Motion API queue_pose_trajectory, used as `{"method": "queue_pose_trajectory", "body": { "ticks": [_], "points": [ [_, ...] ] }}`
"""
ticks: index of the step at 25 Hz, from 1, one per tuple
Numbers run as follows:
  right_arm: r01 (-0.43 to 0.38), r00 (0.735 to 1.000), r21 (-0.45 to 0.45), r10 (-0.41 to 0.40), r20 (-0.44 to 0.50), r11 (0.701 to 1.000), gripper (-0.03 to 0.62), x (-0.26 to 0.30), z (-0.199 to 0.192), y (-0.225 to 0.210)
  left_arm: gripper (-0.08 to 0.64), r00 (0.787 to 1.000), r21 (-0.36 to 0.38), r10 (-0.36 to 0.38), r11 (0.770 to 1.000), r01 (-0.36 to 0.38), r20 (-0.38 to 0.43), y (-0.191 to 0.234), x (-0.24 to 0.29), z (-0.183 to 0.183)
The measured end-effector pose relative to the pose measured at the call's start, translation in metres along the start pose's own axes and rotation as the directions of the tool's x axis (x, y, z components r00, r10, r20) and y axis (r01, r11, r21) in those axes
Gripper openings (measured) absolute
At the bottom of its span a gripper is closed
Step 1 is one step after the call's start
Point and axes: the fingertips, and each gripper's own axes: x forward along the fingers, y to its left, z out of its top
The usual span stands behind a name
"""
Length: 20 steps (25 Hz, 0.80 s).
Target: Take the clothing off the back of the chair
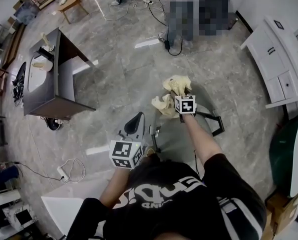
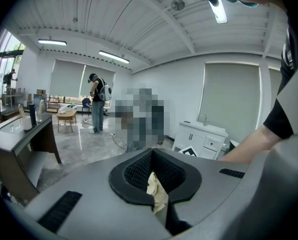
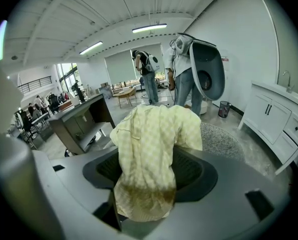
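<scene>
A pale yellow checked garment (image 1: pixel 175 88) hangs bunched above the floor, and my right gripper (image 1: pixel 176 99) is shut on it just ahead of its marker cube (image 1: pixel 185 104). In the right gripper view the cloth (image 3: pixel 154 149) spills out over the jaws and hides the right gripper (image 3: pixel 143 196). My left gripper (image 1: pixel 137 119) is lower and to the left, with its cube (image 1: pixel 126 154) near my chest. In its own view the left gripper (image 2: pixel 159 194) is shut on a small fold of the same yellow cloth (image 2: pixel 156 188). A grey chair (image 1: pixel 186 134) with a black frame (image 1: pixel 214 121) stands under my right arm.
A dark desk (image 1: pixel 53 79) stands to the left and a white cabinet (image 1: pixel 281 69) to the right. People stand farther off (image 1: pixel 189 14) near cables on the floor. A power strip and cord (image 1: pixel 68 171) lie near my left side. A cardboard box (image 1: pixel 281 211) sits at the lower right.
</scene>
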Motion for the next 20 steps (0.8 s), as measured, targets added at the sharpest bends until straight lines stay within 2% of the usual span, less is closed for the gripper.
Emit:
{"method": "queue_pose_trajectory", "body": {
  "ticks": [2, 8, 20],
  "points": [
    [-0.004, 1.000, 0.000, 0.004, 0.000, 1.000, 0.285, 0.000, 0.000, 0.001, 0.014, 1.000, -0.001, 0.000, 1.000, 0.000, 0.000, 0.000, -0.001, 0.000],
    [-0.008, 1.000, -0.017, 0.008, -0.014, 1.000, 0.162, -0.003, -0.001, 0.001, 0.014, 1.000, -0.005, 0.003, 1.000, -0.003, -0.002, -0.001, -0.004, -0.003],
    [-0.022, 1.000, -0.037, 0.022, 0.006, 0.999, 0.140, -0.029, 0.022, 0.001, 0.014, 1.000, -0.014, 0.002, 1.000, -0.002, 0.004, -0.003, -0.015, -0.008]
  ]
}}
